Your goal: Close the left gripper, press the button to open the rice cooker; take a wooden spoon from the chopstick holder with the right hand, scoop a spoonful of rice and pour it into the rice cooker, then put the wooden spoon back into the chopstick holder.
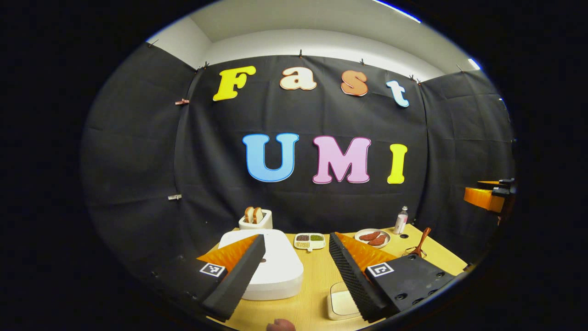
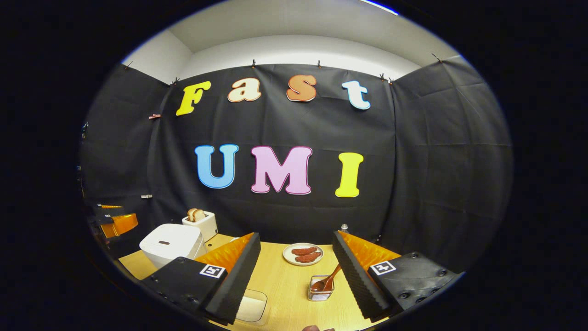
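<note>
Tongs, left [image 1: 296, 257] and right [image 2: 296, 259], were held spread; rice cooker [image 1: 271, 264] was lidded at 11 o'clock, wooden spoon [image 2: 325, 281] standing in the chopstick holder [image 2: 320, 289].

No readable text or numbers on rice cooker [image 1: 271, 271], bottle [image 1: 401, 220] or other table items.

rice cooker [image 1: 271, 269] front hidden behind left tongs [image 1: 296, 276] | rice container [image 2: 250, 307] partly covered, contents unclear

left gripper [image 1: 296, 271] open, right gripper [image 2: 296, 276] open
</note>
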`<state>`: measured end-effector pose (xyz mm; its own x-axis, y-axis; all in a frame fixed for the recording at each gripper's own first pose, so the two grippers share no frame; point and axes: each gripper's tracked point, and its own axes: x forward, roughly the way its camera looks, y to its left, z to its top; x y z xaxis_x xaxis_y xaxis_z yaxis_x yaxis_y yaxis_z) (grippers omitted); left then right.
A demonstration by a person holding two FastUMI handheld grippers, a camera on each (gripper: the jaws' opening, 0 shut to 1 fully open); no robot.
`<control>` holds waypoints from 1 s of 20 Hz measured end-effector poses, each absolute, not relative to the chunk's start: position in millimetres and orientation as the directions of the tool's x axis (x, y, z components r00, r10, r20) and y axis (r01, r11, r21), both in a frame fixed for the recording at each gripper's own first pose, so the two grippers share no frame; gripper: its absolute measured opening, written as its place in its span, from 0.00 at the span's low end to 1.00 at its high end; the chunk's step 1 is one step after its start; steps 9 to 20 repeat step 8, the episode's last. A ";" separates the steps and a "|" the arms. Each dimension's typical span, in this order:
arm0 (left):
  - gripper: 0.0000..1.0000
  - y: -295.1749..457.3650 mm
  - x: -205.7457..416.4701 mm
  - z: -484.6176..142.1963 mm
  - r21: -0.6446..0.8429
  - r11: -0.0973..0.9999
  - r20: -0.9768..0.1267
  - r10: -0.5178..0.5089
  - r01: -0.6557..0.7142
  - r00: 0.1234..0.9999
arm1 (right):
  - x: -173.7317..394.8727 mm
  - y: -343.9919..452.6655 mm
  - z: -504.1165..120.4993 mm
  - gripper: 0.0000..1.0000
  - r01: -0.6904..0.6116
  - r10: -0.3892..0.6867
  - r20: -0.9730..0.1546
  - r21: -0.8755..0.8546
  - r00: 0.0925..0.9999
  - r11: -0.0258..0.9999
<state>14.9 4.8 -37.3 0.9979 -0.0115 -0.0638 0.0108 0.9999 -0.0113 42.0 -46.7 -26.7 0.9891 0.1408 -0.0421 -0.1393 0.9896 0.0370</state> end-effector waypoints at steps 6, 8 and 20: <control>0.96 -0.6 13.3 -25.1 -0.007 0.999 -0.039 -0.032 0.032 0.999 | 42.6 -45.0 -24.0 0.98 -0.143 0.145 -0.039 0.031 0.989 0.989; 0.96 -0.2 15.4 -25.2 -0.010 0.999 -0.043 -0.033 0.033 0.999 | 42.3 -44.5 -23.9 0.99 -0.144 0.145 -0.040 0.038 0.989 0.989; 0.96 -0.2 15.4 -25.2 -0.010 0.999 -0.043 -0.033 0.033 0.999 | 42.3 -44.5 -23.9 0.99 -0.144 0.145 -0.040 0.038 0.989 0.989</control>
